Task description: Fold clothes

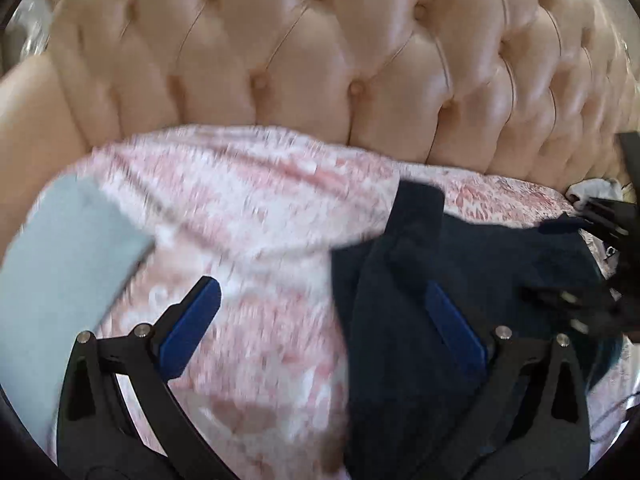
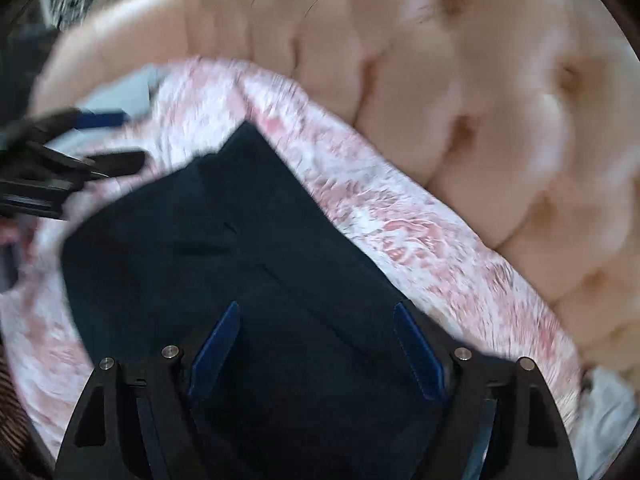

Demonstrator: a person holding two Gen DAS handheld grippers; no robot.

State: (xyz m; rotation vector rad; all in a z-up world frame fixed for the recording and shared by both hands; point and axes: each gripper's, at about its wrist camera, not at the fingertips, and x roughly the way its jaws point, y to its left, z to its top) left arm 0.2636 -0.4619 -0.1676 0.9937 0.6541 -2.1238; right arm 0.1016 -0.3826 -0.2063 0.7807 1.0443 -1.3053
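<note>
A dark navy garment (image 2: 240,248) lies partly folded on the pink-and-white bedspread (image 2: 400,216). My right gripper (image 2: 316,344) hangs over it, pointing steeply down, jaws wide apart with nothing pressed between the blue pads. In the left wrist view the same navy garment (image 1: 412,280) lies to the right. My left gripper (image 1: 324,320) is open above the bedspread (image 1: 248,220), its right finger (image 1: 452,320) over the garment's edge. The right gripper (image 1: 580,256) shows blurred at the garment's far right. The left gripper (image 2: 116,138) appears at the left edge of the right wrist view.
A folded light blue cloth (image 1: 68,260) lies on the bed at the left. A tufted beige headboard (image 1: 320,60) rises right behind the bed. A small white item (image 1: 592,192) lies by the headboard at the right, and pale fabric (image 2: 608,420) shows at the lower right.
</note>
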